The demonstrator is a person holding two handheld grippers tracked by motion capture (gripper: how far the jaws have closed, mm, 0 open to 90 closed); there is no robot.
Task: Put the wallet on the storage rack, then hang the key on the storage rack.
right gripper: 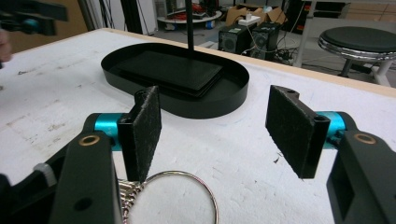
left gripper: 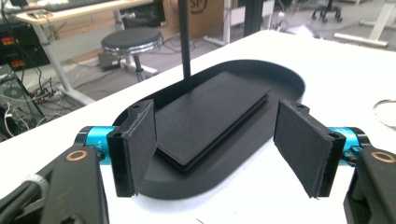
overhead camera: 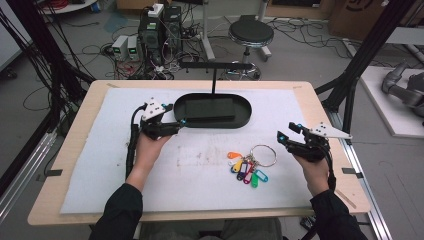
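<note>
The jaws of the left gripper [left gripper: 217, 149] stand wide apart with nothing between them; in the left gripper view they frame the near end of a black oval tray [left gripper: 280, 77] and the flat black slab [left gripper: 210, 112] lying in it. The high view places this left gripper at the tray's left end, just beside its rim, perhaps touching it, though the angle is too poor to be sure.

The right gripper [right gripper: 219, 130] is likewise open wide and holds nothing. Its own view shows a large metal key ring [right gripper: 205, 184] on the white mat [right gripper: 56, 102] directly beneath the left pad, and the tray farther off with a thin black post [right gripper: 189, 23] rising from it.

Only the high view reveals the coloured key tags [overhead camera: 246, 169] fanned out from the ring, lying between the two hands, nearer the right one, on the tabletop [overhead camera: 75, 145]. A round stool [overhead camera: 251, 34] stands on the floor beyond.
</note>
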